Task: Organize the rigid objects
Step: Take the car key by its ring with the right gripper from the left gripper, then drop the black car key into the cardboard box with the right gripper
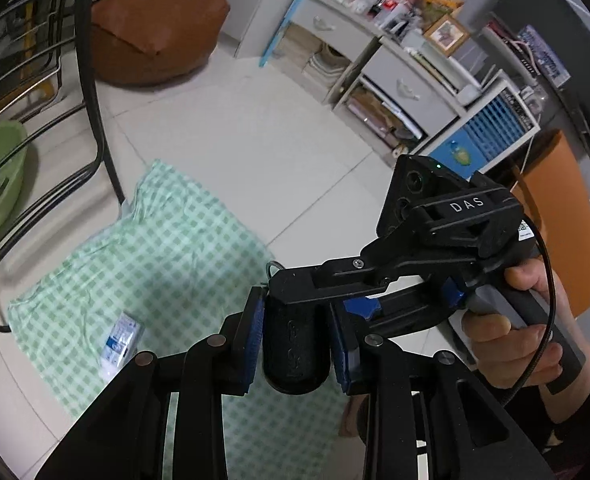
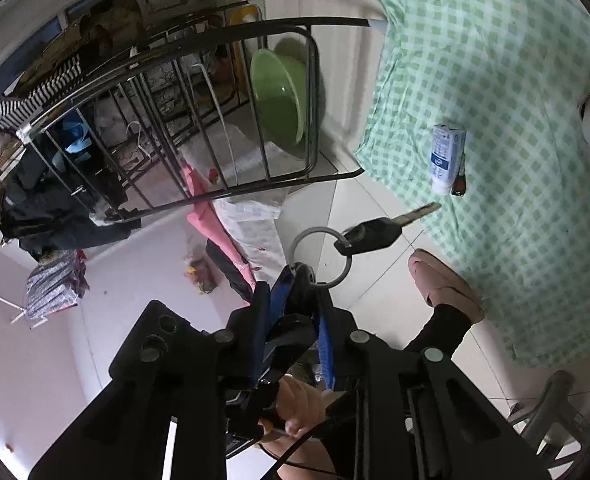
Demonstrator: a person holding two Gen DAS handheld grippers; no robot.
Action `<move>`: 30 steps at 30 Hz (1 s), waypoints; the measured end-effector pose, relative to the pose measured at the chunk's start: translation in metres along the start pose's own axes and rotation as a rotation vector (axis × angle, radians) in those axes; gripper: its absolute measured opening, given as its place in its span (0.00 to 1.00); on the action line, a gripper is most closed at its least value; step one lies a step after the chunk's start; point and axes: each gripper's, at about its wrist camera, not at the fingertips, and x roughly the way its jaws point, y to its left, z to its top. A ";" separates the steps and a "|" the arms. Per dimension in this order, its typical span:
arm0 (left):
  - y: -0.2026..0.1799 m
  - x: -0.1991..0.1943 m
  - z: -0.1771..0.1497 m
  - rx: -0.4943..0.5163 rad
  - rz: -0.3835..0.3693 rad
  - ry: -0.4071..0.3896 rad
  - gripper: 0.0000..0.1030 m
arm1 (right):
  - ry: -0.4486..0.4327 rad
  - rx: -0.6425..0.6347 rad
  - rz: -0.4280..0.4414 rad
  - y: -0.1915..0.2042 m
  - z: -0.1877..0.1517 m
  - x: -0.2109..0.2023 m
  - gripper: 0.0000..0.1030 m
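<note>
A black, rounded, matte plastic key fob is held between the blue ribbed pads of the left tongs, closed narrowly on its sides. The right tongs are closed on the top end of the same fob, just where a smooth grey metal split ring leaves it; from the ring hangs a black-headed key with a flat silver blade. The bunch is thus carried in mid-air, above the pale tiled floor and near the edge of a crumpled green-and-white checked cloth spread on that floor.

On the cloth, well inside its edge, a white-and-blue printed cardboard box is seen lying flat, with a small dark, slender object touching its side; what that object is cannot be told. The task is judged to be partly done: two items are laid together, while the key bunch is not yet set down.
</note>
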 end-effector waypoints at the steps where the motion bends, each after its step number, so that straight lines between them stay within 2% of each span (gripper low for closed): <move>1: -0.002 0.001 0.000 0.002 -0.001 0.011 0.27 | 0.006 0.011 0.003 -0.004 0.001 0.000 0.23; 3: -0.009 0.003 -0.001 0.031 -0.025 0.039 0.29 | 0.027 0.035 0.002 -0.011 0.004 -0.001 0.20; 5: -0.020 0.004 -0.002 0.101 -0.006 0.049 0.32 | 0.035 0.046 0.003 -0.015 0.005 -0.003 0.20; 9: -0.030 -0.001 0.000 0.156 0.004 0.054 0.33 | 0.024 0.030 -0.007 -0.012 0.004 -0.011 0.17; 12: -0.030 -0.010 0.002 0.144 -0.022 0.054 0.34 | -0.025 -0.022 -0.063 -0.005 0.004 -0.021 0.17; 15: -0.022 -0.014 0.002 0.106 0.007 0.058 0.38 | -0.058 -0.040 -0.101 -0.004 0.007 -0.030 0.16; 16: -0.014 -0.013 0.003 0.063 0.022 0.072 0.41 | -0.068 -0.045 -0.133 -0.006 0.009 -0.034 0.16; 20: 0.030 -0.003 -0.001 -0.132 0.163 0.139 0.41 | -0.115 -0.080 -0.346 -0.022 0.021 -0.044 0.16; 22: 0.049 -0.003 -0.002 -0.209 0.207 0.154 0.41 | -0.116 -0.077 -0.467 -0.041 0.030 -0.043 0.16; 24: 0.061 -0.008 -0.002 -0.250 0.225 0.144 0.41 | -0.107 -0.080 -0.653 -0.067 0.042 -0.039 0.16; 27: 0.066 -0.015 -0.001 -0.276 0.238 0.126 0.41 | -0.091 -0.049 -0.880 -0.108 0.057 -0.032 0.16; 30: 0.067 -0.017 -0.002 -0.296 0.244 0.127 0.41 | -0.066 -0.047 -1.032 -0.135 0.063 -0.024 0.16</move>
